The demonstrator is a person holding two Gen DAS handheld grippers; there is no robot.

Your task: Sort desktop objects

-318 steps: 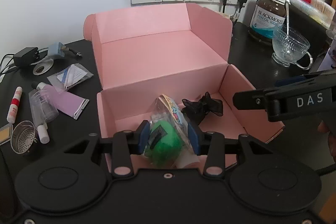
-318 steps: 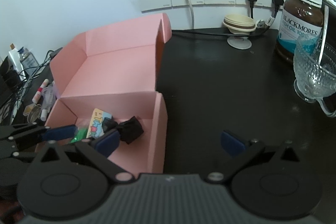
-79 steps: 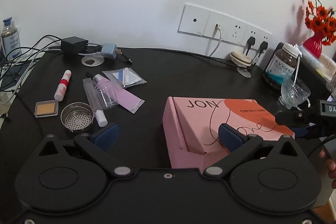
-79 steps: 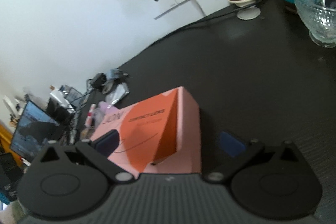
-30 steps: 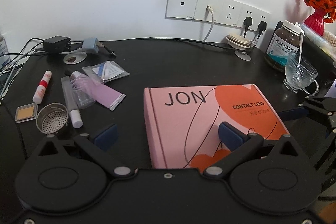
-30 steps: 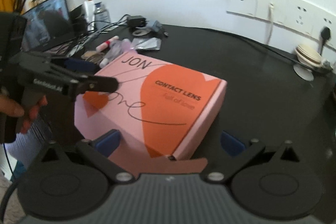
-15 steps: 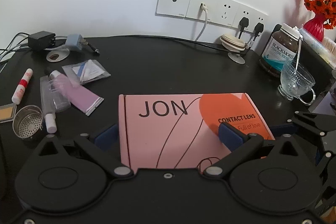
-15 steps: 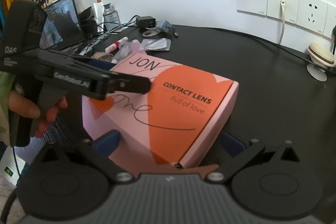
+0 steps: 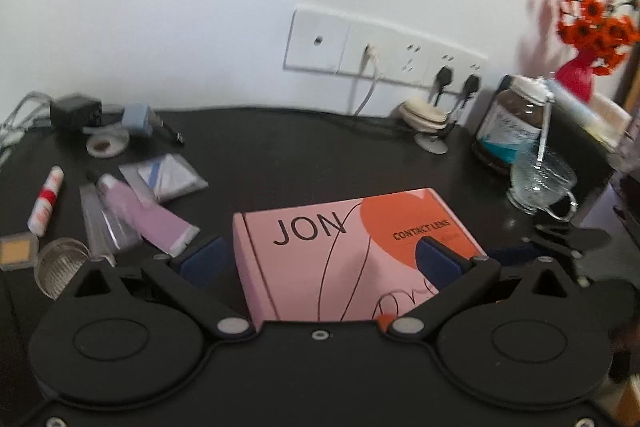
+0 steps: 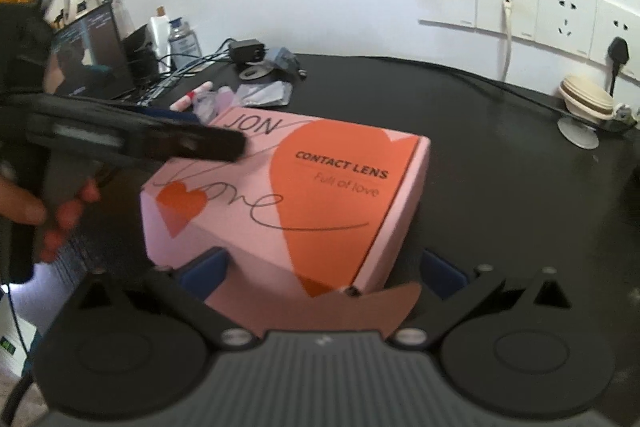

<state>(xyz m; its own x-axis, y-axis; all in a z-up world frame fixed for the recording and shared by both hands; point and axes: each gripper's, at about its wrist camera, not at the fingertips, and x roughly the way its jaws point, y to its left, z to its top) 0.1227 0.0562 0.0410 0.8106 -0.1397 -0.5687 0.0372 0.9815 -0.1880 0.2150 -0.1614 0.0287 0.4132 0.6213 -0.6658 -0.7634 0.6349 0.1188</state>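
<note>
Your left tongs (image 9: 320, 259): spread wide, nothing gripped, blue pads either side of pink box's near-left corner; your right tongs (image 10: 324, 273): spread wide, nothing gripped, at box's near side; pink box (image 9: 352, 247): lid shut, flat on black bench (image 9: 280, 163), "JON" and "CONTACT LENS" on top; left of box, well apart: lilac tube (image 9: 148, 215), red-white tube (image 9: 46, 203), foil sachet (image 9: 164, 177), metal strainer (image 9: 60, 267); right, by wall: brown jar (image 9: 512, 123), glass cup (image 9: 540, 183).
</note>
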